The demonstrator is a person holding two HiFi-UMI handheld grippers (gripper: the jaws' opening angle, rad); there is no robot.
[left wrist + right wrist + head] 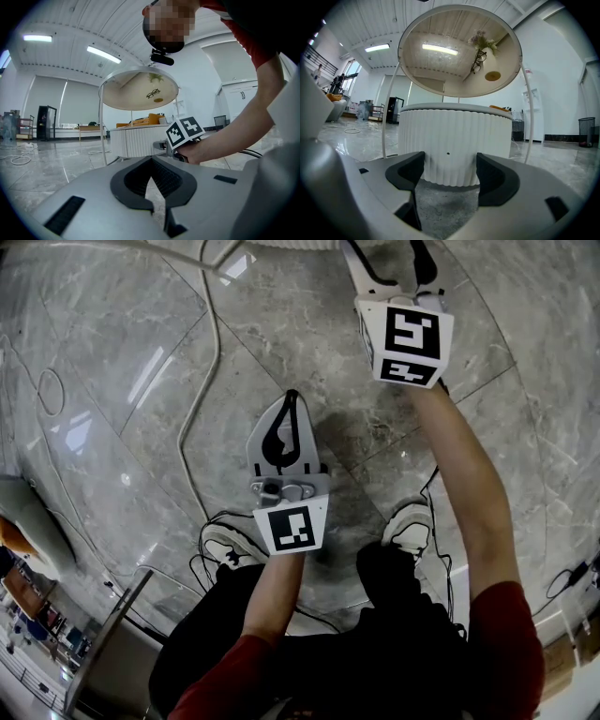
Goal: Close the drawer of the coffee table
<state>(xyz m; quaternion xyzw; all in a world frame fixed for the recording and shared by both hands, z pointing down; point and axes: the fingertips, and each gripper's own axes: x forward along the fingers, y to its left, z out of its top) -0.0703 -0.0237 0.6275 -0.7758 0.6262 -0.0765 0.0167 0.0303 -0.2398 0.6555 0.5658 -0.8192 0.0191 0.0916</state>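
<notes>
The coffee table is a white ribbed drum (454, 145) under a round top (459, 51) carried on thin metal legs. It fills the middle of the right gripper view and stands further off in the left gripper view (136, 140). Its ribbed front looks flush, with one small dark hole; I cannot make out a drawer outline. My right gripper (451, 176) is open and empty, a short way in front of the drum. In the head view this gripper (389, 254) reaches to the top edge. My left gripper (291, 399) hangs lower and nearer my body, shut on nothing (151, 164).
Grey marble floor all round. A white cable (202, 381) runs across it and black cables lie by my shoes (225, 545). A grey piece of furniture (103, 652) stands at the lower left. A black bin (587, 125) stands by the far wall.
</notes>
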